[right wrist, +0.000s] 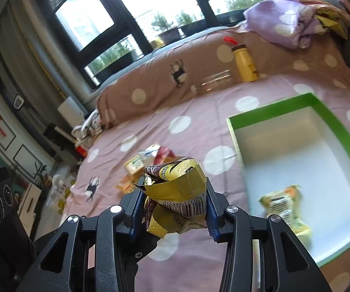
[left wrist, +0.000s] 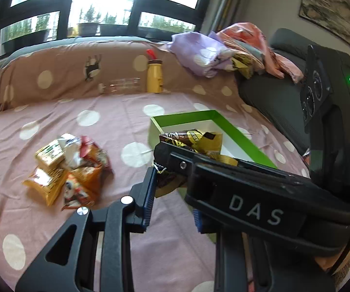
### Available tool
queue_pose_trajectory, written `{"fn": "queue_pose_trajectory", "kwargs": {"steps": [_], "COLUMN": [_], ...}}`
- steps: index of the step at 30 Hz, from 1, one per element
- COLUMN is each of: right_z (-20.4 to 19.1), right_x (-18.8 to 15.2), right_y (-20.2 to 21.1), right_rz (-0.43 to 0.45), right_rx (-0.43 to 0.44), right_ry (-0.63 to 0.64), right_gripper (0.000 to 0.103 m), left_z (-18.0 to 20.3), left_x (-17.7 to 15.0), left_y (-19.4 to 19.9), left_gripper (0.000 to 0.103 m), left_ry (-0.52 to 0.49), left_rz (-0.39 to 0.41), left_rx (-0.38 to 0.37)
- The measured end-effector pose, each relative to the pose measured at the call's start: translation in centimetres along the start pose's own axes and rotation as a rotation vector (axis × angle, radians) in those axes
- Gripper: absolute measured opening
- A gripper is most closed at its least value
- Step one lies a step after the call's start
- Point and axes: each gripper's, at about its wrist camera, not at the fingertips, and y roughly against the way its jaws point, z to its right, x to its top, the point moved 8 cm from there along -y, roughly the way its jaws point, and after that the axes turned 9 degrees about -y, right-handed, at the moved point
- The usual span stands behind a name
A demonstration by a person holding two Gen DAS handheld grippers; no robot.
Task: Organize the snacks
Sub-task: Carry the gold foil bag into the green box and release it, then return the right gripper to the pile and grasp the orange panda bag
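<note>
Over a pink polka-dot bedspread (left wrist: 106, 126), the right gripper (right wrist: 173, 191) clamps a crumpled yellow-and-brown snack packet (right wrist: 182, 182). Its jaws stand partly open, with both blue pads pressed into the wrapper and the barcode facing the camera. The packet is in the air just left of the green box (right wrist: 272, 107), level with the box's near half and not yet over its rim.

Seen from the left wrist, the right gripper crosses in front of the box's near-left corner, and its load hides part of the white floor. The left gripper (left wrist: 172, 194) hangs just left of the box with its jaws all but closed. A scrap of dark wrapper shows between its fingers (left wrist: 150, 185), but the right gripper covers that spot, so it cannot be told whether the left one grips anything.

Inside the box, one yellow packet (right wrist: 284, 206) lies on the white floor against the near wall, blurred in the right wrist view. The rest of the floor that shows is bare.

A loose pile of snacks (left wrist: 70, 168), orange, yellow and white packets overlapping, lies on the bedspread well to the left of the box. Beyond the box, a yellow bottle (left wrist: 155, 75) with a red cap stands against the brown bolster (left wrist: 65, 77). A clear bottle (left wrist: 121, 86) lies on its side to the left of it. A heap of purple and pink cloth (left wrist: 199, 53) sits beyond the box's far-right corner, beneath the window (left wrist: 106, 0).
</note>
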Motion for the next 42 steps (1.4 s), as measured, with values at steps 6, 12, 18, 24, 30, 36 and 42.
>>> {"fn": "queue_pose_trajectory", "kwargs": {"steps": [6,12,18,24,30,36,42], "right_z": [3.9,7.7,10.4,12.5,13.5,14.0,14.0], "right_x": [1.6,2.1,2.3,2.2,1.8,1.4,1.9], "right_y": [1.3,1.5,1.4,1.0,0.5,0.1,1.0], "right_rz": [0.033,0.032,0.025,-0.006,-0.041,-0.063,-0.011], "right_rx": [-0.036,-0.076,-0.133,-0.176,-0.220,-0.250,-0.263], "right_ry": [-0.077,-0.174,-0.230,-0.268,-0.287,-0.309,-0.319], "right_gripper": [0.045,0.045,0.045,0.045,0.046,0.047,0.065], "left_z": [2.9,5.4,7.1,7.9,8.1,7.7,6.5], "left_x": [1.2,1.5,1.4,0.8,0.2,-0.4,-0.1], "left_y": [-2.7,-5.5,-7.7,-9.4,-10.3,-10.2,-7.7], "left_gripper": [0.025,0.025,0.025,0.025,0.025,0.028,0.050], "left_ry": [-0.044,-0.075,-0.097,-0.080,-0.045,0.004,0.018], "left_rz": [-0.023,-0.070,-0.113,-0.151,-0.186,-0.202,-0.147], "left_rx": [-0.051,-0.080,-0.105,-0.146,-0.183,-0.204,-0.193]}}
